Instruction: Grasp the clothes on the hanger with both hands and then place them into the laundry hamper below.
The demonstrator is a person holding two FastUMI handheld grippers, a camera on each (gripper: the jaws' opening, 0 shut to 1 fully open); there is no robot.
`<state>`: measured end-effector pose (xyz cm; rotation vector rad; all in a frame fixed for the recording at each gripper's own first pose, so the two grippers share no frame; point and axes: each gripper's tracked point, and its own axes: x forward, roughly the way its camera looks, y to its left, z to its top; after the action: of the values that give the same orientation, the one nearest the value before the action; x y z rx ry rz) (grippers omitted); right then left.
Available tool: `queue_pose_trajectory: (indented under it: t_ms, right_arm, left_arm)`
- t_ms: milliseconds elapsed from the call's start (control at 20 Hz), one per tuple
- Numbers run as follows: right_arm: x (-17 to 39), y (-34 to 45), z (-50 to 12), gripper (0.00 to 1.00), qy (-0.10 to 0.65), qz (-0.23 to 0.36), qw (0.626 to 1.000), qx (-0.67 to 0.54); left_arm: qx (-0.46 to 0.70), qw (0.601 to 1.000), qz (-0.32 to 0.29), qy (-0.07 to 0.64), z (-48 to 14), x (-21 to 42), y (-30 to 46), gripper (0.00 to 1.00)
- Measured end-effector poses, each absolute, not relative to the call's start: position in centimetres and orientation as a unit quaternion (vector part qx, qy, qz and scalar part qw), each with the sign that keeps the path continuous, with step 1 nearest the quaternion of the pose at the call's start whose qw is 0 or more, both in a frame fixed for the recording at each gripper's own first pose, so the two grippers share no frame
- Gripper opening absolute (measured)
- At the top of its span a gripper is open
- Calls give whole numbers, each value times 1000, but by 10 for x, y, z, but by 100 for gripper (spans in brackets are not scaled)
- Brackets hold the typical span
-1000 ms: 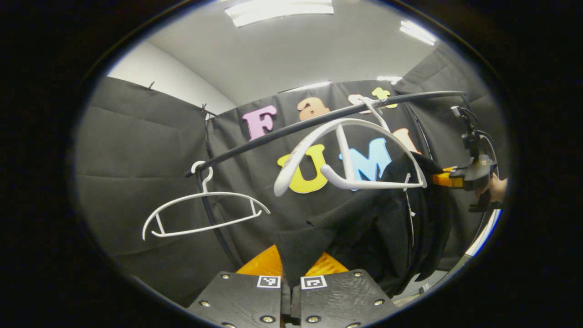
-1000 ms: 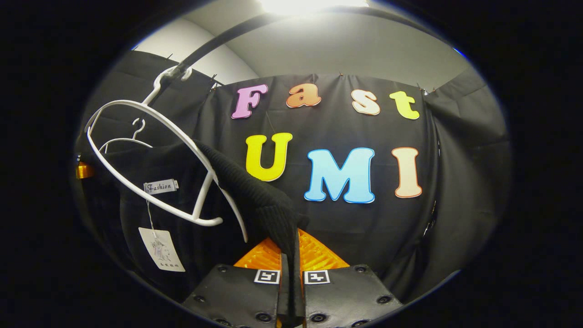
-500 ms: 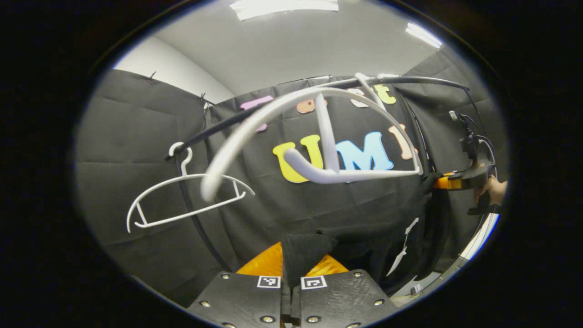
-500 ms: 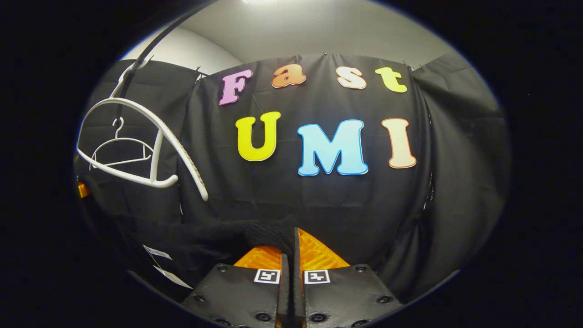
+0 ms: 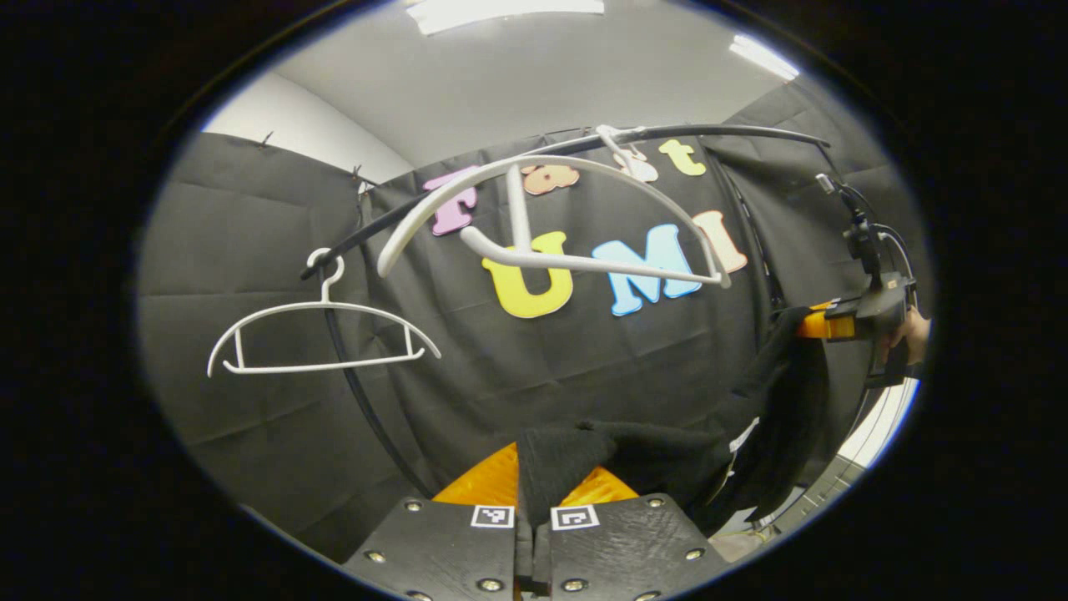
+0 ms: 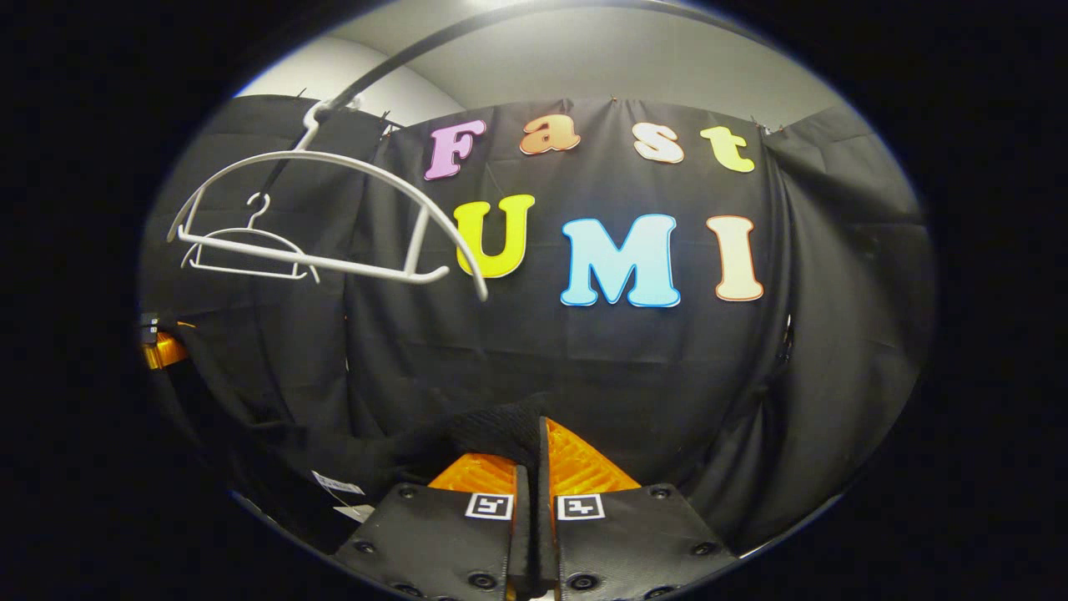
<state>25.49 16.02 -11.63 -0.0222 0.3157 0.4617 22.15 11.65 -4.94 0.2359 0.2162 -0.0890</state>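
A black knit garment [image 5: 667, 459] hangs free between both grippers, below its hanger. My left gripper [image 5: 534, 484] is shut on one end of it. The cloth stretches to the right, where the other gripper [image 5: 843, 321] holds its far end, with a hand behind. In the right gripper view my right gripper [image 6: 534, 455] is shut on the black garment [image 6: 492, 430], which sags off to the left with white tags [image 6: 338, 484] dangling. The bare white hanger [image 5: 542, 234] swings from the dark rail [image 5: 717, 132]; the same hanger [image 6: 334, 217] shows upper left in the right gripper view.
A second, thinner white hanger [image 5: 321, 334] hangs farther left on the rail, whose dark upright post [image 5: 367, 401] runs down beside it. Black cloth walls close in behind and on both sides. A strip of pale floor [image 5: 876, 426] shows at the far right.
The garment has come off the hanger and dropped low between both grippers. The freed hanger has swung up and tilted on the rail. Both grippers moved downward with the cloth.
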Motion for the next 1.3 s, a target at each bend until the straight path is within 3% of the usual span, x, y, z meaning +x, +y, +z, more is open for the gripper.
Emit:
queue_pose_trajectory:
  t_ms: [750, 1300]
  right_arm:
    - [117, 262, -132, 6, 182, 354, 917, 0]
    - [81, 255, -246, 5, 301, 310, 902, 4]
  left_arm:
    - [71, 986, -109, 107, -53, 220, 78, 0]
    - [36, 977, -85, 195, -160, 199, 77, 0]
